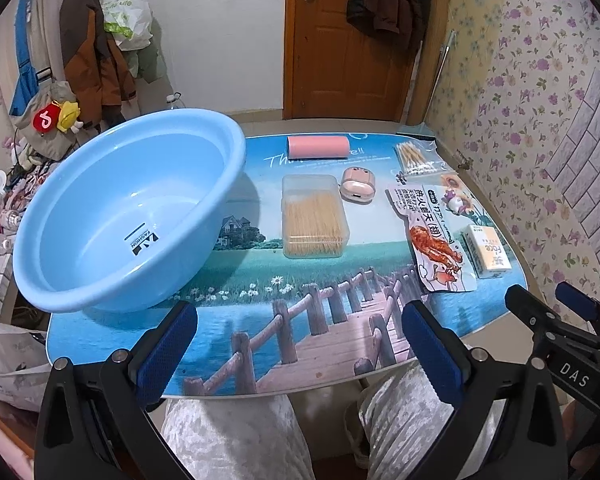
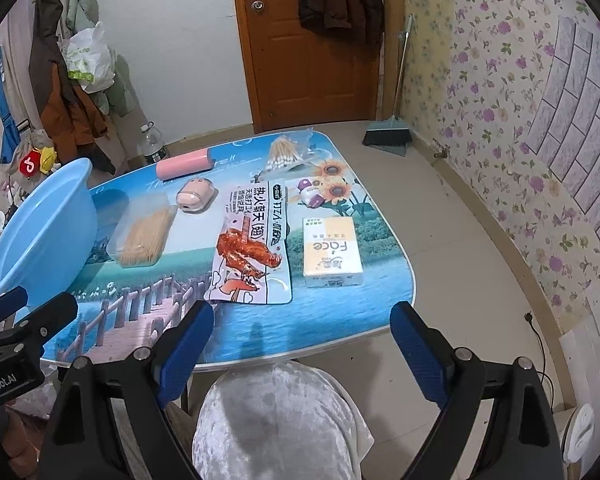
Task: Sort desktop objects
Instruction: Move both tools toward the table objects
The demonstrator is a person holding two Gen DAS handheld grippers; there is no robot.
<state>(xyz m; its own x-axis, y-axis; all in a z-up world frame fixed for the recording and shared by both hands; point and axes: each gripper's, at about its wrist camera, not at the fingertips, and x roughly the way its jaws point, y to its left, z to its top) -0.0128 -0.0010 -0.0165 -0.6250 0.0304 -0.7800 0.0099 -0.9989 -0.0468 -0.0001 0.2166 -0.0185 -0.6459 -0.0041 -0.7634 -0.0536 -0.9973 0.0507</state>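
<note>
two open tools [image 1: 300,344] [image 2: 302,344], one basin [image 1: 112,208], six items

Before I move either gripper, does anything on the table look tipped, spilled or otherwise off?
One thing: the blue basin sits tilted, overhanging the table's left edge rather than flat on it, so it could slip. It looks empty. The toothpick box, snack packet and tissue pack lie flat, nothing spilled.

Blue basin [image 1: 128,208] sits left of toothpick box [image 1: 314,216].
</note>
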